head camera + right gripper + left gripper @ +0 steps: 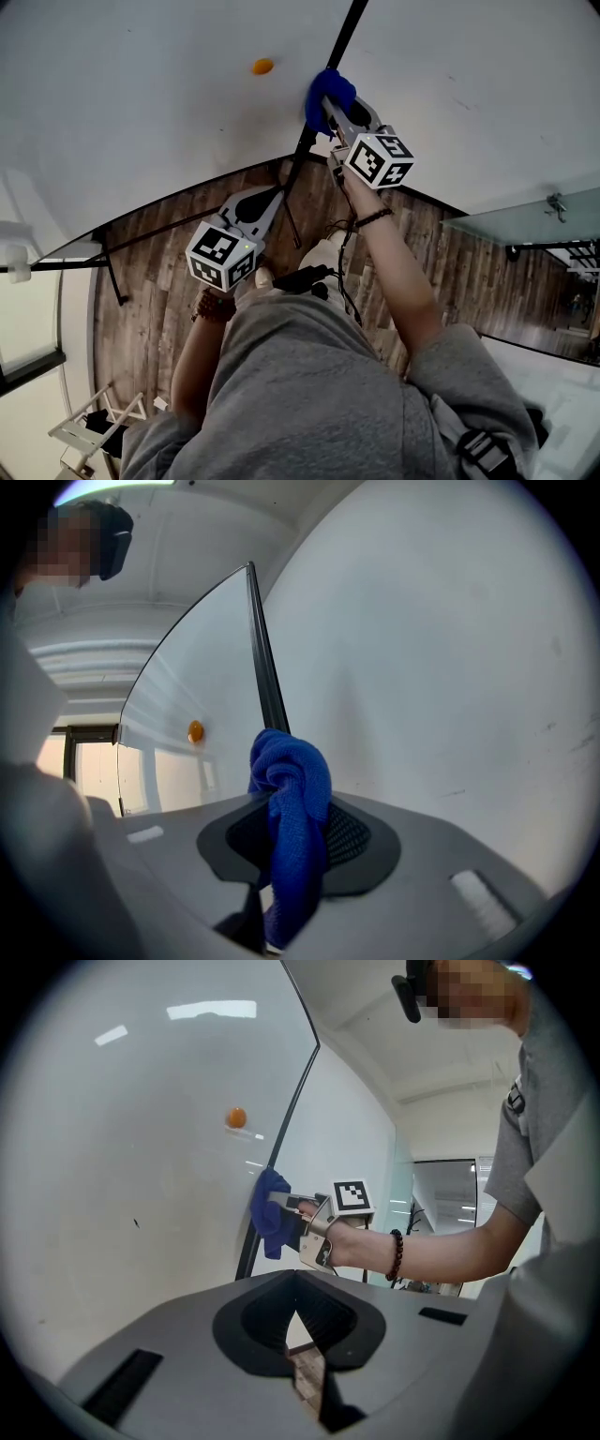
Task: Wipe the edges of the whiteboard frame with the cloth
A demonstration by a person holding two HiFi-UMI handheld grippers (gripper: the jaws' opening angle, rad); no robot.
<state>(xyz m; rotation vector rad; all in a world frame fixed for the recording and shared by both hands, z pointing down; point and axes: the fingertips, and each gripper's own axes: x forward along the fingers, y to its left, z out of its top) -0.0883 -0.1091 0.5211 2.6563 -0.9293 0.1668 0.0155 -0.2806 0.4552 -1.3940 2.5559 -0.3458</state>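
Observation:
The whiteboard [141,84] is glossy white, and its black frame edge [323,84] runs down its right side. A blue cloth [326,92] is bunched against that edge, with my right gripper [330,105] shut on it. In the right gripper view the cloth [291,799] hangs between the jaws just in front of the frame [265,677]. My left gripper [274,195] is held lower, near the board's bottom corner, shut and holding nothing. From the left gripper [296,1309] view, the cloth [270,1211] presses on the frame [292,1115] ahead.
An orange magnet [263,67] sticks to the board left of the cloth. Black stand legs [112,272] cross the wooden floor [150,309] below. A glass partition [525,220] stands at right and white furniture [84,431] at lower left. A plain wall [487,94] lies right of the frame.

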